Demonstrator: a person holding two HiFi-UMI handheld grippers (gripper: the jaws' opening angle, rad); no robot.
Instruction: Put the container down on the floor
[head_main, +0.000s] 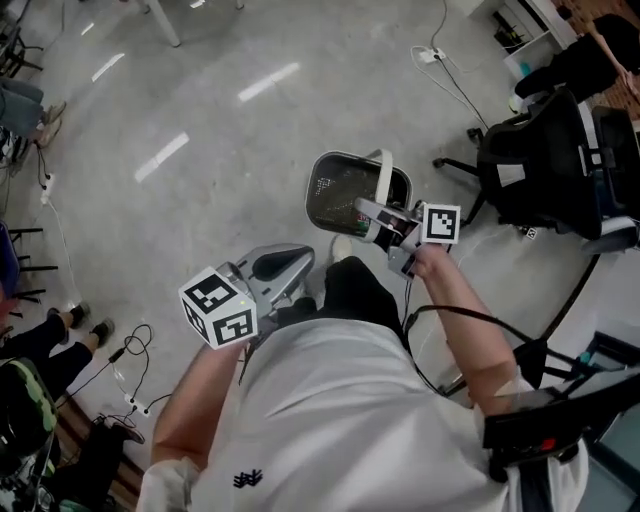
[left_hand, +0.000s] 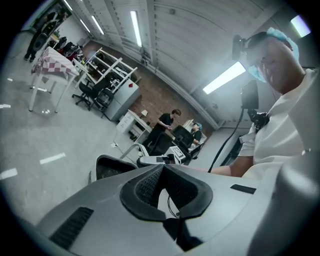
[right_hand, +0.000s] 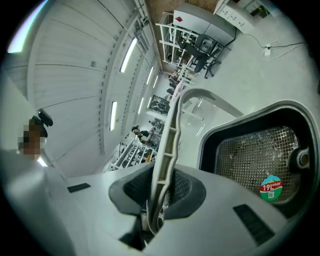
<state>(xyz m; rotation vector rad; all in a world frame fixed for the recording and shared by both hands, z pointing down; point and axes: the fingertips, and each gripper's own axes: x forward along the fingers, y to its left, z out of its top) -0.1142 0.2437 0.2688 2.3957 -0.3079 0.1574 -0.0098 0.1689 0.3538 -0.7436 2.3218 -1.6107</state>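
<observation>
Your right gripper (head_main: 372, 216) is clenched on the white handle (right_hand: 167, 150) of the container (head_main: 345, 195); the right gripper view shows the thin hoop pinched edge-on between the pads. The container is a dark mesh basket with a pale rim. It sits just left of the black office chair (head_main: 540, 165), on the same side as your gripper. Its mouth faces up toward you, and its longer side runs roughly toward and away from the chair. The handle arches over the end nearer the chair. You cannot tell whether its base touches the floor (head_main: 220, 110). Your left gripper (head_main: 297, 263) is farther from the chair, its jaws closed on nothing.
</observation>
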